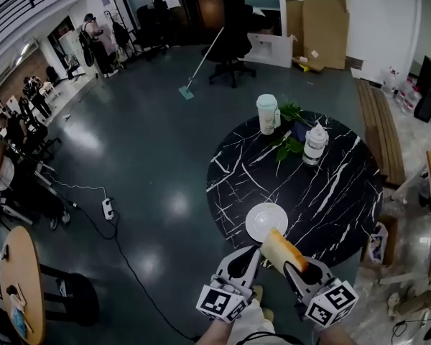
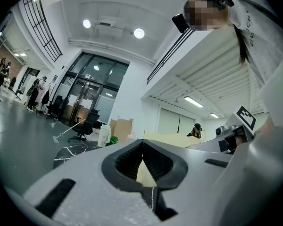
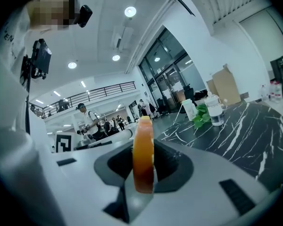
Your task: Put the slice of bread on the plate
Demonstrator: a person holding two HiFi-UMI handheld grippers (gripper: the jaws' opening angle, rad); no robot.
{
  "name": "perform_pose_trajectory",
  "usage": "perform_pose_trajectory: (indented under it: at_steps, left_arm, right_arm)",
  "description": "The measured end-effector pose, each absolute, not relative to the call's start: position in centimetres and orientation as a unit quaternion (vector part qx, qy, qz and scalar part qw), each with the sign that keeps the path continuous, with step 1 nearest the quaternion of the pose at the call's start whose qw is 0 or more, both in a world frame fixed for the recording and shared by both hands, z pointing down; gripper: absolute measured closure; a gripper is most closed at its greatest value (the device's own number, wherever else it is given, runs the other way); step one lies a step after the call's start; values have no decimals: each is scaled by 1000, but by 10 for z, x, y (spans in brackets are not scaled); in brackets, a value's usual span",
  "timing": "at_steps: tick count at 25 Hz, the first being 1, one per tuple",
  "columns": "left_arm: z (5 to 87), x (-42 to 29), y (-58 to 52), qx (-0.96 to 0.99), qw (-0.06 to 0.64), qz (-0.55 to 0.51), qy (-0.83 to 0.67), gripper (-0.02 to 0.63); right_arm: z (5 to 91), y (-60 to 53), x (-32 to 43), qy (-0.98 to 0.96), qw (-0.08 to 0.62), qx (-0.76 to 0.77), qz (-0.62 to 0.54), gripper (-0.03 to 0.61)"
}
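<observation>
One flat, orange-crusted slice of bread point(image 3: 143, 154) stood on edge, clamped in the jaws of the right gripper point(image 1: 293, 263), near one round white plate point(image 1: 266, 221) on the black, white-veined bench point(image 1: 330, 192). The left gripper point(image 2: 142, 142) had its jaws together, empty.

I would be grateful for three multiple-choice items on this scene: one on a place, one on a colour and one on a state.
1. Where is the plate?
A. on the floor
B. on the black table
C. on a chair

2. What colour is the plate?
A. white
B. red
C. blue

3. What state is the bread in?
A. lying on the plate
B. gripped in the right claw
C. lying on the floor

Answers:
1 B: the plate sits on the marbled top, near its near edge.
2 A: it shows plain white against the dark top.
3 B: the right gripper view shows the slice standing on edge in that claw's grip, not yet on the plate.
</observation>
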State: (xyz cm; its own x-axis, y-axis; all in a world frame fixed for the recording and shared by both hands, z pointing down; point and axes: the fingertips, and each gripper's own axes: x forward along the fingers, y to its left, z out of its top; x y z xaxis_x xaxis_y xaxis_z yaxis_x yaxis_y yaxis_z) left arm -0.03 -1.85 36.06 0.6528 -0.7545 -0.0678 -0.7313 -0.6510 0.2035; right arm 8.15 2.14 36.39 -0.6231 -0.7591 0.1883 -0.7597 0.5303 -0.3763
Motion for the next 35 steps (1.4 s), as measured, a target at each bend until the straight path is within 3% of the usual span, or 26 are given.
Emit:
perform_pose_trajectory:
  at_steps: [14,35]
  left_arm:
    - [421,-4,-95,903,110,-65,-410,606]
    - [478,-7,-139,884,116,-69,-448,606]
  right_arm:
    - [408,-60,70,-866,14,437,242,485]
    - [494,-127,59,-780,-67,415,464,485]
